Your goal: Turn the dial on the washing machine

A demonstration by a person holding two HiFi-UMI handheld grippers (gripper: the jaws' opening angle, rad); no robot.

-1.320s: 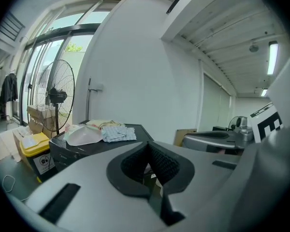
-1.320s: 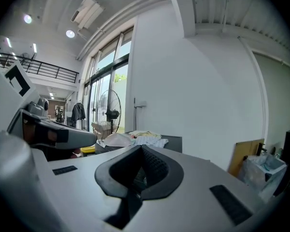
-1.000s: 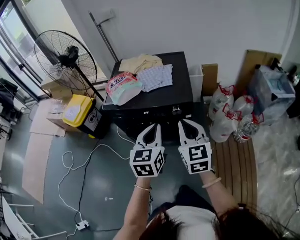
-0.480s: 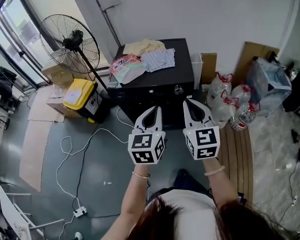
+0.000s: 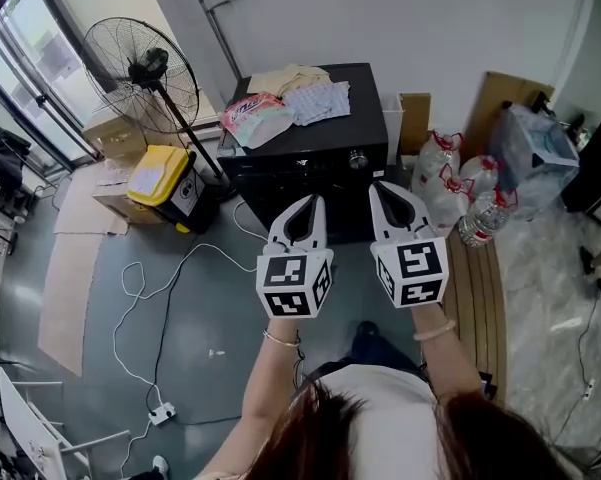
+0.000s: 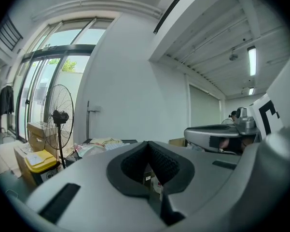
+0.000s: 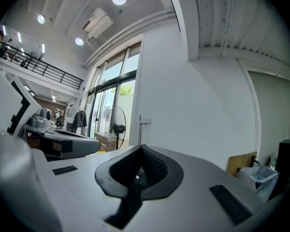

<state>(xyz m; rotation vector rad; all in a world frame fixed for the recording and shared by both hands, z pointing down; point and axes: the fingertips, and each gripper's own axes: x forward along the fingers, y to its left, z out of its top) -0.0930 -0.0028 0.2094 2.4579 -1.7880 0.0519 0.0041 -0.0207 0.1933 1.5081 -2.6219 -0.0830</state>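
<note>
- Grey floor (image 5: 210, 318): the largest open area. The person stands on it facing the machine, with room left to step in.
- Black washing machine (image 5: 368, 118): backed against the white wall. Its control panel faces the person, so the front can be reached without leaning over the top.
- Pedestal fan (image 5: 140, 68): to the left of the machine, near the windows.
- Bags of plastic bottles (image 5: 458, 200): heaped beside the machine on its right, clear of the panel.
- Yellow-lidded bin (image 5: 158, 182): by the machine's left side.
- Folded laundry (image 5: 298, 90) and a pink printed bag (image 5: 252, 116): on the lid, toward the back and left. They look parked there, out of the way.
- Left gripper (image 5: 313, 206) and right gripper (image 5: 378, 190): 2 tools held side by side at chest height, pointing at the machine's front and well short of it. On both, the fingers are pressed together at the tips with nothing between them. Each gripper view shows only the machine through the small hollow behind the tips.
- White cable (image 5: 155, 298): loops loosely across the floor to the left.
- Dial (image 5: 357, 158): a silver knob on the right part of the front panel, untouched. It lies almost in line ahead of the right gripper, so that one looks like the tool meant for it. Its fingers would have to part before they can take the knob.
</note>
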